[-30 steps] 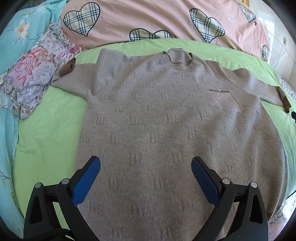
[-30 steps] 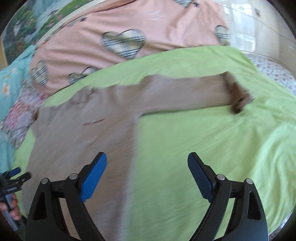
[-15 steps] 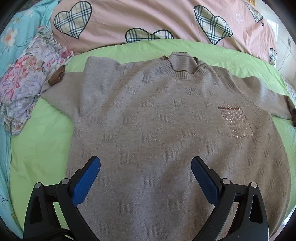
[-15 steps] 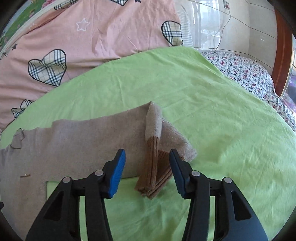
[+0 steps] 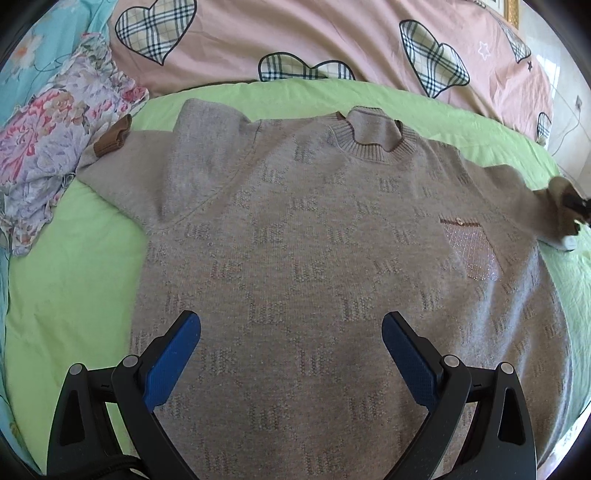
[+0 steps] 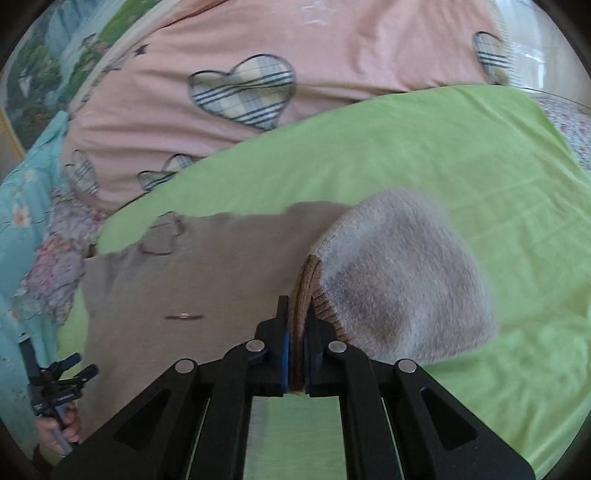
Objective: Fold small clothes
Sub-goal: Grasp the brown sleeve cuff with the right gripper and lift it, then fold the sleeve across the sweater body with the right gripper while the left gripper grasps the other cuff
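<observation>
Green sheet (image 5: pixel 66 295) covers the bed, with a pink quilt (image 5: pixel 295 33) printed with plaid hearts behind it and a flowered cloth (image 5: pixel 48 147) bunched at the left edge.

From the right wrist view, the right gripper (image 6: pixel 295 332) has its 2 jaws pressed together on the brown ribbed cuff (image 6: pixel 301 291) of the sweater's sleeve (image 6: pixel 399 277). The sleeve is lifted off the sheet and bulges up just right of the jaws, blurred at its fuzzy edge. Left of the cuff, the sweater (image 6: pixel 192 280) lies flat on the green sheet (image 6: pixel 406 155), its collar (image 6: pixel 162 236) toward the quilt. At the far left edge of this view the left gripper (image 6: pixel 62 376) shows small, held over the sweater's lower corner, with a hand (image 6: pixel 61 428) gripping its handle.

From the left wrist view, the left gripper (image 5: pixel 291 354) has its 2 blue pads (image 5: pixel 171 362) spread wide apart, holding nothing, and sits above the lower part of the sweater (image 5: pixel 314 258). The beige knit lies front up, spread across the sheet, with its ribbed collar (image 5: pixel 373 136) pointing at the quilt and a shiny chest pocket (image 5: pixel 471 251) at right. The other sleeve stretches left, its brown cuff (image 5: pixel 112 136) resting against the flowered cloth. At the far right edge the raised sleeve end appears blurred, with the right gripper (image 5: pixel 578 205) dark upon it.
</observation>
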`<state>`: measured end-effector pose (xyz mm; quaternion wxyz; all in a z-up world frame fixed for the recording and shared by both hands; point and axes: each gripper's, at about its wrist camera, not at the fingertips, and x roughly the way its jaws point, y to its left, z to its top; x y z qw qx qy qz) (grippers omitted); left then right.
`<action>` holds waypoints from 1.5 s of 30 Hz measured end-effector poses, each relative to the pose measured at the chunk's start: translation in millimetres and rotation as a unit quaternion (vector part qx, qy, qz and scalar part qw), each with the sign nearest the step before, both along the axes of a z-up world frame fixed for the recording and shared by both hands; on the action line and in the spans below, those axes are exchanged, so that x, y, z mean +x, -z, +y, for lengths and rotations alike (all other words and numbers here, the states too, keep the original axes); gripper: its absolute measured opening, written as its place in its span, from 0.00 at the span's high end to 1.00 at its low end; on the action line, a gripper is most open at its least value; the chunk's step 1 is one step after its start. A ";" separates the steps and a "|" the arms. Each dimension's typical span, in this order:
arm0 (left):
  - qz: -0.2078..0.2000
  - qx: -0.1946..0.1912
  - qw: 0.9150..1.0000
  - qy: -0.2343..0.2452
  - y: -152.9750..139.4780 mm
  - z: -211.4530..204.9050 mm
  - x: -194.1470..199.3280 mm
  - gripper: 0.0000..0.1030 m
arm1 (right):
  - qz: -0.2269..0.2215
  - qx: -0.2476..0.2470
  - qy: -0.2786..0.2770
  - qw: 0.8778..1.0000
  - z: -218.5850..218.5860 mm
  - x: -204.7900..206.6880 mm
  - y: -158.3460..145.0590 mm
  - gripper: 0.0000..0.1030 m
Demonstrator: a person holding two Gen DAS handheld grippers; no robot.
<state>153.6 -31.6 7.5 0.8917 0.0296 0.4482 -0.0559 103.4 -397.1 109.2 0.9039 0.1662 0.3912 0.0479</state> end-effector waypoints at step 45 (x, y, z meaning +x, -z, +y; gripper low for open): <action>-0.027 -0.136 0.990 0.036 -8.6 52.8 115.2 0.92 | -0.013 0.101 0.034 0.994 75.3 7.5 47.9 0.42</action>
